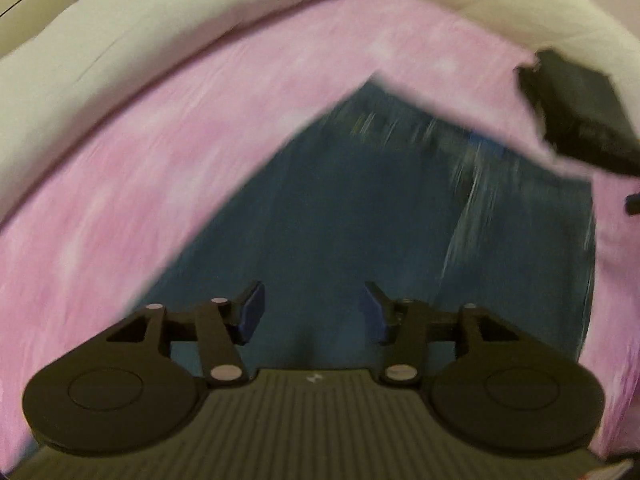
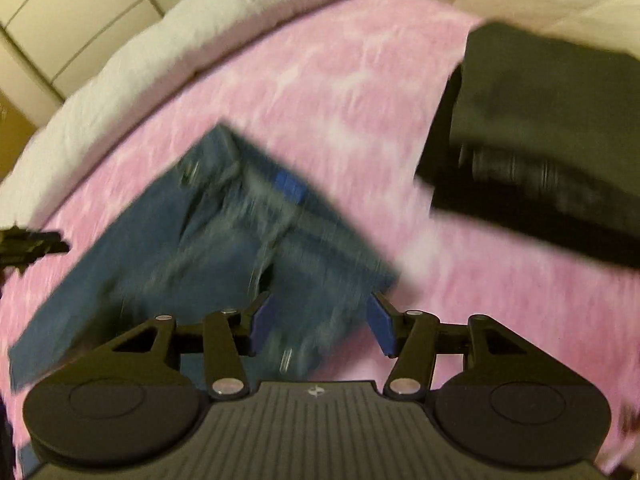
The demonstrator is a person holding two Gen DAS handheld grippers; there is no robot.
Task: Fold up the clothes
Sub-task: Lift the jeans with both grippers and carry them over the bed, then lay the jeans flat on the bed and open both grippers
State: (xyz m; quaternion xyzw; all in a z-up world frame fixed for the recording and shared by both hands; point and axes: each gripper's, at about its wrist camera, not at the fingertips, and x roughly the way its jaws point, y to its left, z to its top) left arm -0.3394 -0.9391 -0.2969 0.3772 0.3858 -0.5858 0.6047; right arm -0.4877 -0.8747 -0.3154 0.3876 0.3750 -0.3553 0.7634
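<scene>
On the pink bedspread (image 2: 340, 80), folded jeans (image 2: 208, 232) lie beneath both empty, parted grippers (image 1: 312, 312) (image 2: 320, 320), black clothes (image 2: 540, 140) already stacked nearby.

Bedroom: pink bedsheet (image 2: 320, 92), white pillows (image 2: 224, 20)

Pink bed (image 2: 340, 92) bears jeans (image 2: 208, 232) (black garment (image 2: 540, 152) beside).

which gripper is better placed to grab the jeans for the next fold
Right, probably. The right gripper is open right over the jeans at their near corner; the left gripper hovers open over flat mid-fabric.
</scene>
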